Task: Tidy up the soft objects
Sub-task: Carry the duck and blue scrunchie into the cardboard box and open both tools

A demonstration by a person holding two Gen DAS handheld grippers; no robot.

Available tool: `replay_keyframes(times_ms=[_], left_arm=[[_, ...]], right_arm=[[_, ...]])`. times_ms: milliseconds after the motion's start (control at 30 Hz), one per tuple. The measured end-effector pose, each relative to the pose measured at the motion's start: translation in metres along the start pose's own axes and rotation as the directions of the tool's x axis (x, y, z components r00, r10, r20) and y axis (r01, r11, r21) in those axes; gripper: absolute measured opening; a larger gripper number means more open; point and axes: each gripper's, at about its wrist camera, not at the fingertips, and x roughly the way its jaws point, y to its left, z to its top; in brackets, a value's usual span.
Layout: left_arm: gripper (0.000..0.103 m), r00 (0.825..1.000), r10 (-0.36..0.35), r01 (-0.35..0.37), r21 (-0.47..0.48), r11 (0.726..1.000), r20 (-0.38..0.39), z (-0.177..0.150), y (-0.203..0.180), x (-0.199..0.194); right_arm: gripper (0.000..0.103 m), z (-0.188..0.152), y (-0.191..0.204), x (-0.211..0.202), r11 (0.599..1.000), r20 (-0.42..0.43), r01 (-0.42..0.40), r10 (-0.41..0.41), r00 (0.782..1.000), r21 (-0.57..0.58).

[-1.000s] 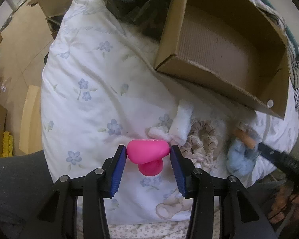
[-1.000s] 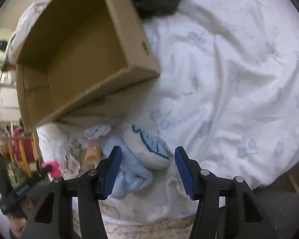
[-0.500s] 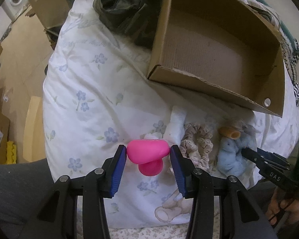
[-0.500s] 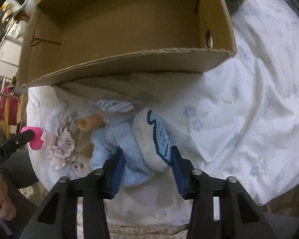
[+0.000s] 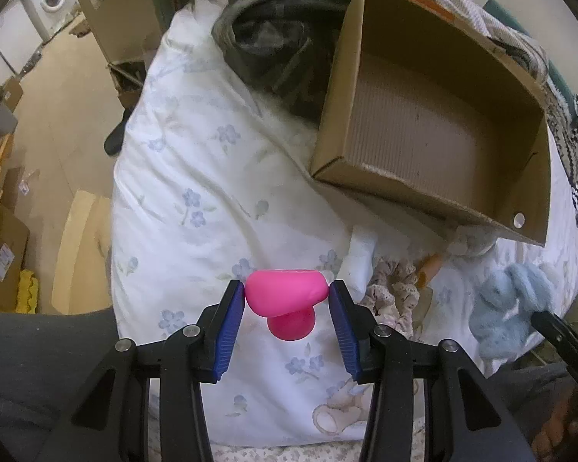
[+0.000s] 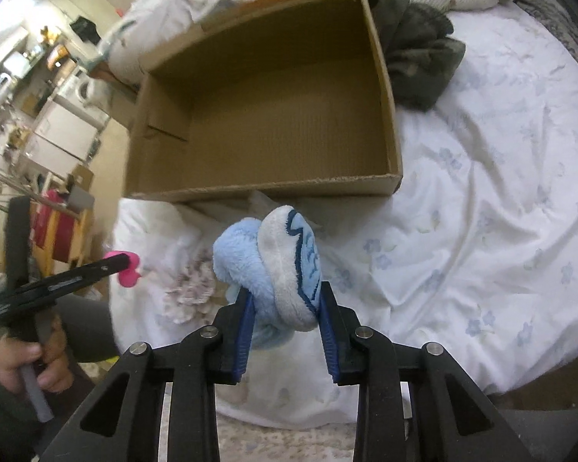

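Pink squishy toy (image 5: 285, 295) is pinched in my left gripper (image 5: 287, 300); my right gripper (image 6: 285, 302) squeezes the blue plush (image 6: 266, 265), cardboard box (image 6: 266, 188) at 12 o'clock.

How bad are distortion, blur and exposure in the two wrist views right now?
Left wrist: strong fisheye bowing with black corner vignette; pink toy in the left tool is sharp, even soft light. Right wrist: same bowing; room lights blow out top left, the hand at the edge looks smeared, blue plush in the right tool and the cardboard box stay crisp.
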Motion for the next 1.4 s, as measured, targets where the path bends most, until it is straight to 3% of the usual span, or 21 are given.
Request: replay_keyframes(times_ms=[133,333,567,667,1000,1233,1400], left_arm=[[0.042,0.999,0.02,-0.02,0.015,1.0,0.042,-0.001,-0.001,-0.009],[0.042,0.997,0.042,-0.043,0.029,0.999,0.063,-0.009,-0.005,-0.015],[0.042,0.994,0.037,-0.042,0.044,0.998,0.102,-0.004,-0.012,-0.027],[0.042,0.995,-0.008,0.002,0.058,0.998,0.099,0.005,-0.02,-0.038],[0.042,0.978,-0.031,-0.003,0.162,0.987,0.207,0.061,-0.063,-0.078],[0.042,0.965,-0.026,-0.029,0.204,0.979,0.262,0.098,-0.089,-0.071],[0.042,0.962,-0.034,-0.019,0.193,0.981,0.271,0.105,-0.099,-0.049]], right_arm=[[0.033,-0.003,-0.001,-0.018,1.0,0.043,-0.013,0.013,0.999,-0.009],[0.033,0.001,0.008,-0.008,1.0,0.035,-0.014,0.015,0.999,-0.019],[0.033,0.007,0.015,-0.014,0.998,0.08,-0.06,0.061,0.995,-0.015],[0.033,0.013,0.017,-0.02,0.996,0.12,-0.086,0.087,0.989,-0.008],[0.033,0.053,0.012,-0.044,0.99,0.273,-0.134,0.116,0.955,0.049],[0.033,0.104,0.003,-0.044,0.994,0.305,-0.099,0.081,0.949,0.041],[0.033,0.111,-0.013,-0.024,0.994,0.336,-0.037,0.001,0.942,0.102]])
